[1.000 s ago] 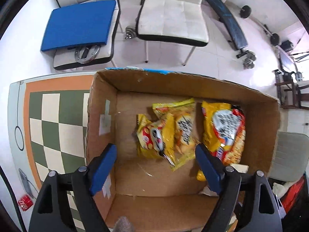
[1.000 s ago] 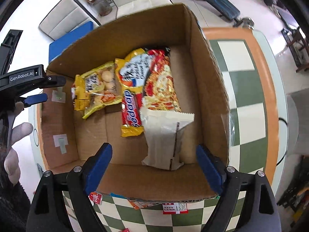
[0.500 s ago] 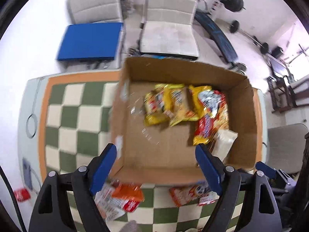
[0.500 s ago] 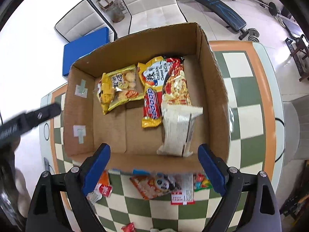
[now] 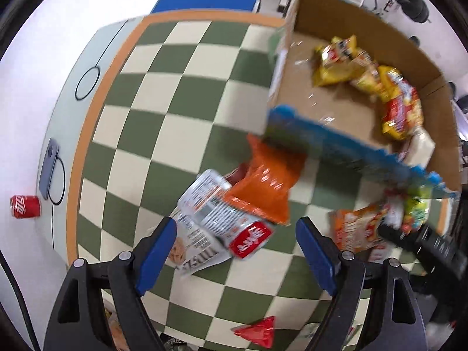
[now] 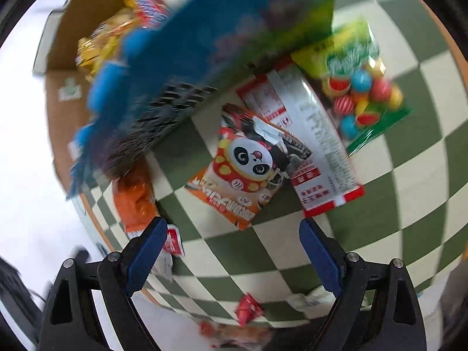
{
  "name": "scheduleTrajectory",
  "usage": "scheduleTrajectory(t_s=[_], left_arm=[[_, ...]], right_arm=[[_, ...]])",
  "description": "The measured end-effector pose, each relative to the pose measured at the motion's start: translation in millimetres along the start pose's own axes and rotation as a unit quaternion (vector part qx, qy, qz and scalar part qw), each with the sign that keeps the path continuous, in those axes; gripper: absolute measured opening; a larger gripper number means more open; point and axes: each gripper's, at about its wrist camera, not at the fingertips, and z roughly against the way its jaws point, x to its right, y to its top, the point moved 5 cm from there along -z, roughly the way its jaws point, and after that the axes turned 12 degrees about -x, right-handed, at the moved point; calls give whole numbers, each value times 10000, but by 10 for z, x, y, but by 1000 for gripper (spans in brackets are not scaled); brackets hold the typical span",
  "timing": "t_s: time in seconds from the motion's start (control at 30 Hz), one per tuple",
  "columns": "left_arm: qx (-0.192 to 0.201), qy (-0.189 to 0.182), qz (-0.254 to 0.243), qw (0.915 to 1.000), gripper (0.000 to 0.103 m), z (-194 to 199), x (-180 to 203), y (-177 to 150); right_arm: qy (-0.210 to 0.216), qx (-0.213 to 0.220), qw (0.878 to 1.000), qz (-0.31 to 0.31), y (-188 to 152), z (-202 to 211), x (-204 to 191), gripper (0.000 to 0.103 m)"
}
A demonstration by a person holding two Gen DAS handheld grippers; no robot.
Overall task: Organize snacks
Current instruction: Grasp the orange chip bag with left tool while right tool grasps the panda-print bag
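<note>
- The cardboard box [image 5: 345, 105] of yellow snack bags [image 5: 339, 61], centred a second ago, now sits at upper right; loose packets fill both views.
- The left gripper [image 5: 235, 251], fingers apart and empty, hovers over the white-and-red packet [image 5: 216, 228], which lies diagonally on the checkered table [image 5: 163, 117].
- The right gripper [image 6: 232, 248], also spread, hangs above the panda packet [image 6: 248, 163].

Motion smear blurring the blue print on the cardboard box [image 6: 204, 38] beyond reading in my right view, the orange packet [image 5: 267, 181] tucking its top under the box wall, my right gripper [image 5: 421, 245] showing only as a dark blur, a red wrapper [image 5: 257, 332] running off my left view's bottom edge
</note>
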Motion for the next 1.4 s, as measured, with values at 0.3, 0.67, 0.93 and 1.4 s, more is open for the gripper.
scheduleTrajectory(t_s=[0.3,0.67,0.93,1.4], left_arm=[[-179,251,-367,9989,83,-279,20,130],[-748,269,-1034,9915,83,-678,389,466],[-1060,387,-1221,9861,77,-986,561,568],[-938,125,-744,9927,57,-983,344,-29]], right_arm=[[-281,222,9975,-606,260,-310,-97,86],[-2362,-20,9570,1687,125,-472,-339,65],[-1775,-409,9724,1460,56,-470,-231,66],[-1507,-426,9842,829,243,-465,-10,72]])
